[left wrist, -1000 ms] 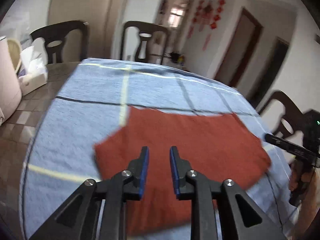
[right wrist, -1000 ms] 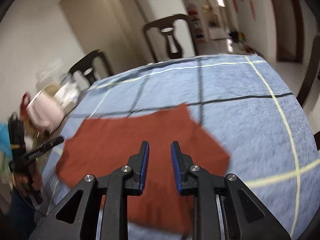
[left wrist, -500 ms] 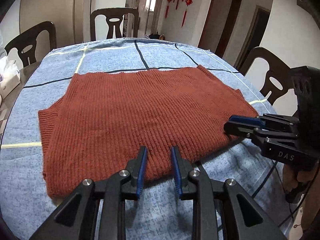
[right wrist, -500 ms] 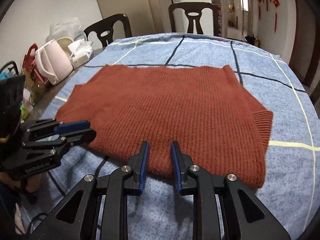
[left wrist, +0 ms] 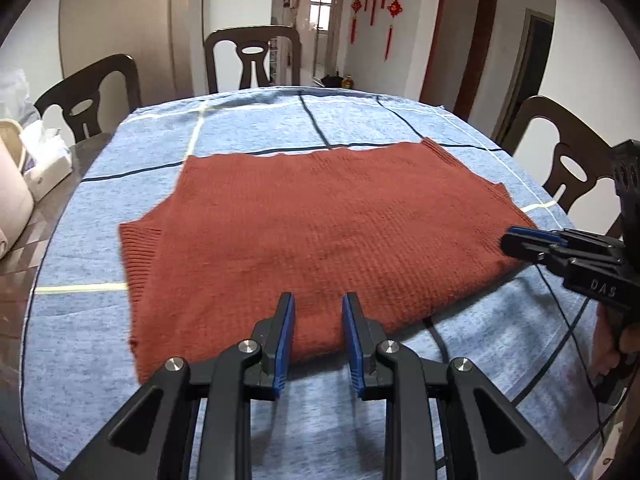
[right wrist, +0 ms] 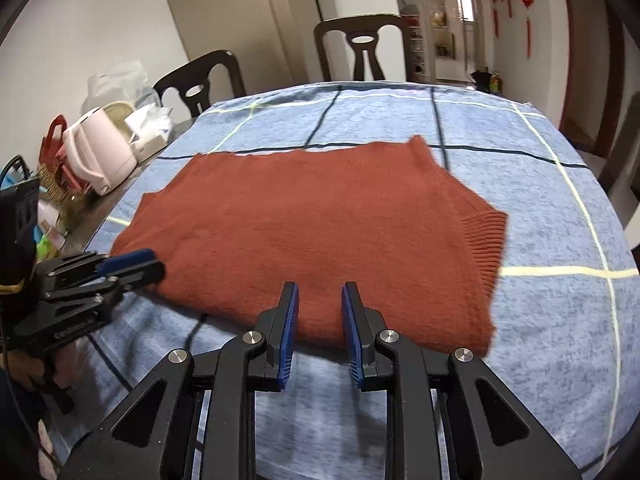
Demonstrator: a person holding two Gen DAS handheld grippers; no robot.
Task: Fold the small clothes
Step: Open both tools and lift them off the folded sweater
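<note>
The left tool (left wrist: 318,316) and right tool (right wrist: 319,306) hover low by the desk's near edge, side by side, each with fingers parted, gripping nothing.

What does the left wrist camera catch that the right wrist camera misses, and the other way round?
Only the left wrist view shows the third chair at the table's right side. Only the right wrist view shows the pink kettle and the red bag. Both show the rust-red knitted sweater lying flat on the blue checked cloth, and both open tools, left tool and right tool.
</note>
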